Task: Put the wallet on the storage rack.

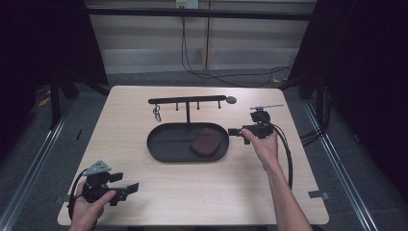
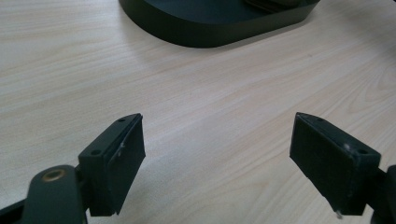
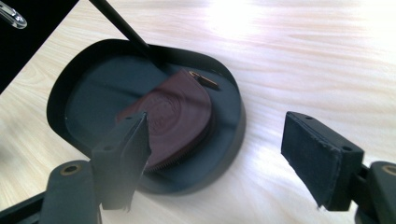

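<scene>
1. We are holding the right gripper [image 1: 234,131] just off the right end of the black oval tray [image 1: 159,150], toward the right edge of the table [image 1: 192,197], with its jaws pointing at the tray.
2. We are keeping its jaws spread wide, with nothing between them; in the right gripper view only bare wood and the tray rim are lying in the gap.
3. The brown leather coin pouch [image 3: 180,116] is lying flat inside the tray, in its right end, close against the rim and apart from both jaws.
4. Its zipper pull [image 3: 204,80] is pointing toward the tray's far rim.
5. A thin post is rising from the back of the tray and carrying a black hook bar [image 1: 186,100]; a key ring [image 1: 157,113] is hanging from the bar's left end.
6. We are resting the left gripper [image 1: 127,189] near the front left corner of the table, well apart from the tray.
7. Its jaws are also standing wide open over bare tabletop, gripping nothing.
</scene>
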### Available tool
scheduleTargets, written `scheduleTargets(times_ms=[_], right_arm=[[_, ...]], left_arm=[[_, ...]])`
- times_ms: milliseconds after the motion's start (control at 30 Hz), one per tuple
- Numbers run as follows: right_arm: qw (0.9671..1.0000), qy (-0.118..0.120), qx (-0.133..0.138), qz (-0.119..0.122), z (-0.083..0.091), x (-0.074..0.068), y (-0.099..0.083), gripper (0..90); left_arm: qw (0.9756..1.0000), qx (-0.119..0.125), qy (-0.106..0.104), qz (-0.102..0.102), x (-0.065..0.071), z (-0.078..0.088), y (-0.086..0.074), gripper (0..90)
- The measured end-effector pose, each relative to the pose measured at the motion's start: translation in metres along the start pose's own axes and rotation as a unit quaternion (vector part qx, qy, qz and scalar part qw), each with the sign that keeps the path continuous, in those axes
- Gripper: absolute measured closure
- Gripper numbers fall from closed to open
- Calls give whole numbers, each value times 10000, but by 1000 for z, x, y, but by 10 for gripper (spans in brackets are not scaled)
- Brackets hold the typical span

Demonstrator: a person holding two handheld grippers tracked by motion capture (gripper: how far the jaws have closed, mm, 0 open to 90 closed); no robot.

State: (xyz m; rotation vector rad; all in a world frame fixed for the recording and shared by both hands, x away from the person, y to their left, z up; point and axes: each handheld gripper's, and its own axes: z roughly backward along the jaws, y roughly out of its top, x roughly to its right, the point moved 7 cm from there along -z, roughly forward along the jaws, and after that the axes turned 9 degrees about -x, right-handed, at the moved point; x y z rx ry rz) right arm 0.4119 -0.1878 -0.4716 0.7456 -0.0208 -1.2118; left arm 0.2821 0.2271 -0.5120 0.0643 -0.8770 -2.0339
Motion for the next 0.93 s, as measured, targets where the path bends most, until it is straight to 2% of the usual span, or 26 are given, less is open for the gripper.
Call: scheduleTargets(times_ms=[167,367,467,700,800,867,933], right_arm=[[9999,-38,81,75,10,1,-14,210],[9995,-151,145,222,26,1,-39,198],[9996,-122,183,154,32,3,-55,198],[9989,-381,176,194,42,11,-94,202],[9983,-539,182,135,44,21,-111,202],[9983,-557,165,68,44,25,-119,201],[9972,-726,85,131,43,31,-124,198]], left_arm=[[10000,49,-4,70,-1,1,1,179],[10000,17,33,49,-1,0,0,180],[10000,-7,33,39,-1,0,0,181],[10000,-9,40,22,-1,0,0,181],[10000,-17,48,27,-1,0,0,181],[10000,-10,38,27,0,0,0,182],[10000,-8,51,9,0,0,0,181]])
